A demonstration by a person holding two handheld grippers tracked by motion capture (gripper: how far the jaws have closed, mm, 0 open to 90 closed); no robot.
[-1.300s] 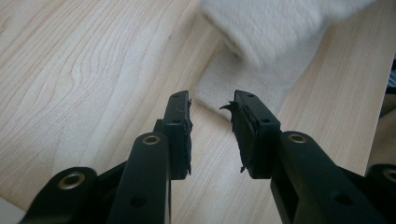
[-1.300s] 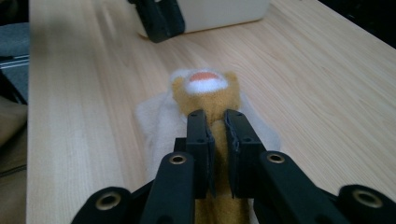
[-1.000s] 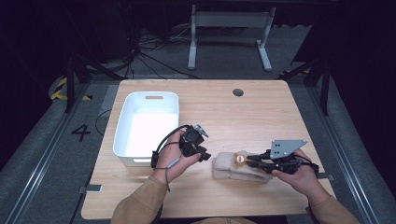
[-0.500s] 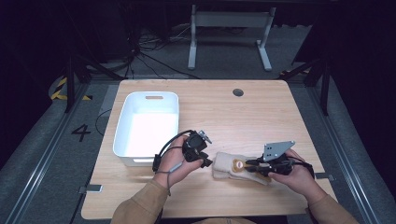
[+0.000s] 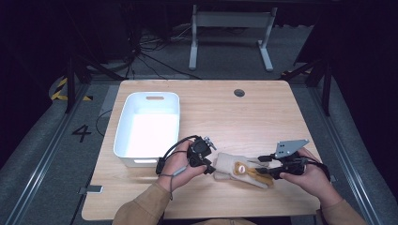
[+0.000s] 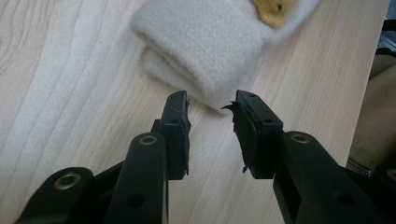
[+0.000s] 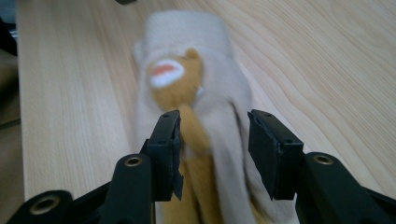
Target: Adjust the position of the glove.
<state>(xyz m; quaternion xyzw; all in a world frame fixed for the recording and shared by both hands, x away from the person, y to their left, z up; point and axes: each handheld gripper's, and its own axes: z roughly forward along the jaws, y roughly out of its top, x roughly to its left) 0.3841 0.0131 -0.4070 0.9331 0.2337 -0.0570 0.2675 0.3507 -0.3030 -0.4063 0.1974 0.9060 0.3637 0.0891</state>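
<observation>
Table: a light wooden table [image 5: 263, 112] with a round cable hole; it carries everything else here.
Bin: a white rectangular plastic bin [image 5: 148, 127] with nothing inside, on the table, well to the left of the sock and just behind the left hand.
Sock: a cream knitted sock with a brown bear figure [image 5: 241, 169], lying flat on the table near the front edge, between the two grippers. It seems to be a folded pair, because the left gripper view shows two layers at the cuff [image 6: 205, 51].
Left gripper: the black two-jaw left gripper [image 6: 211, 109] is at the left end of the sock, by the cuff. Its jaws stand apart and hold nothing; the corner of the cuff is just in front of the gap between them.
Right gripper: the black two-jaw right gripper [image 7: 214, 127] is over the right end of the sock. Its jaws are also apart, one on each side of the brown part, and I cannot tell if they touch the fabric.
Risk at the left: the jaws can close on the top layer only, because the cuff corner is thin and lies flat on the wood, and then the lower layer stays behind.
Risk at the right: if this gripper pulls alone, the soft sock can slide or unfold.
</observation>
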